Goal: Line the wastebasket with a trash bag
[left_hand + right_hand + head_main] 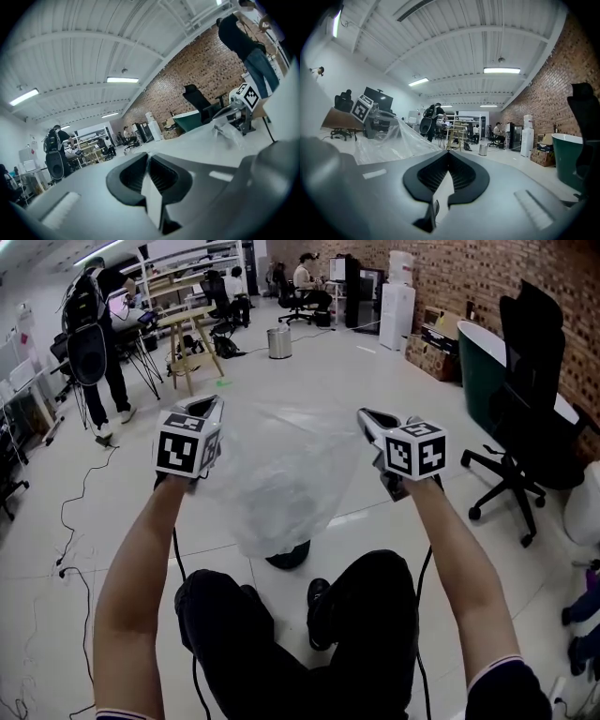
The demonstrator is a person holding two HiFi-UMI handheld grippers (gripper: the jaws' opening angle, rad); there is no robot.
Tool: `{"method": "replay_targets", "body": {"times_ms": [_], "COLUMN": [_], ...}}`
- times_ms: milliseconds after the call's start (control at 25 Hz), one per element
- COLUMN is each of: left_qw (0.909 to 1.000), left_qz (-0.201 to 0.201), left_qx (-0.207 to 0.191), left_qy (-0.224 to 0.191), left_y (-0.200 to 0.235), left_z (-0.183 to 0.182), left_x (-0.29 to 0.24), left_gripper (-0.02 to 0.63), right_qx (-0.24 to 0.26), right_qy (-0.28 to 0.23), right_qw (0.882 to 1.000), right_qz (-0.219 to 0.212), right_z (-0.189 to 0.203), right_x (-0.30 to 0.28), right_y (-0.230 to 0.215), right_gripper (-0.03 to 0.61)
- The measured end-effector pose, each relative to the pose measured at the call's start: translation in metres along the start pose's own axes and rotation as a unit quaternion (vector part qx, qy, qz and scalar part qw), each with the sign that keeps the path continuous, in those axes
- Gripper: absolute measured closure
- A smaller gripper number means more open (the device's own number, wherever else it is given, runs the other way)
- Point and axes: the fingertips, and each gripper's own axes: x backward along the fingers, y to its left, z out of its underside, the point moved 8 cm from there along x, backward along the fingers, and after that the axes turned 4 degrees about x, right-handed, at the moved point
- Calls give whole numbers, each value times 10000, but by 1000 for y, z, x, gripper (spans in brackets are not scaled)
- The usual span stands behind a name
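Past the person's legs [375, 615], left tongs [213, 403] and right tongs [365, 415] each clamp the trash bag [277, 474] by its rim, spread over the floor-standing wastebasket [291, 559]; centre the mouth, then lower evenly.

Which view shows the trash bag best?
The head view: nearly the whole clear trash bag hangs spread wide. The left gripper view shows only a far corner; the right gripper view shows one sloping side.
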Motion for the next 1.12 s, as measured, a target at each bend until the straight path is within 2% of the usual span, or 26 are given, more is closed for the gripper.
{"method": "replay_targets", "body": {"times_ms": [240,520,840,1120], "left_qw": [9998,9968,9902,9863], "left_qz": [57,196,357,410], "left_qx": [68,299,521,603], "left_qy": [188,716,1244,1478], "left_y": [6,1,-11,-19], "left_z": [23,80,143,171], "left_x": [-38,-74,-98,-115], "left_gripper": [603,603,603,603], "right_qx": [-83,-244,-497,-636], "right_qy": [161,509,1004,1170], "right_qw": [9998,9982,9932,9904], "right_qz": [-81,-210,-321,-370], "right_z": [20,61,122,148], "right_x": [-41,-78,-102,-117], "right_y": [-17,-23,-19,-24], "right_gripper": [577,577,577,577]}}
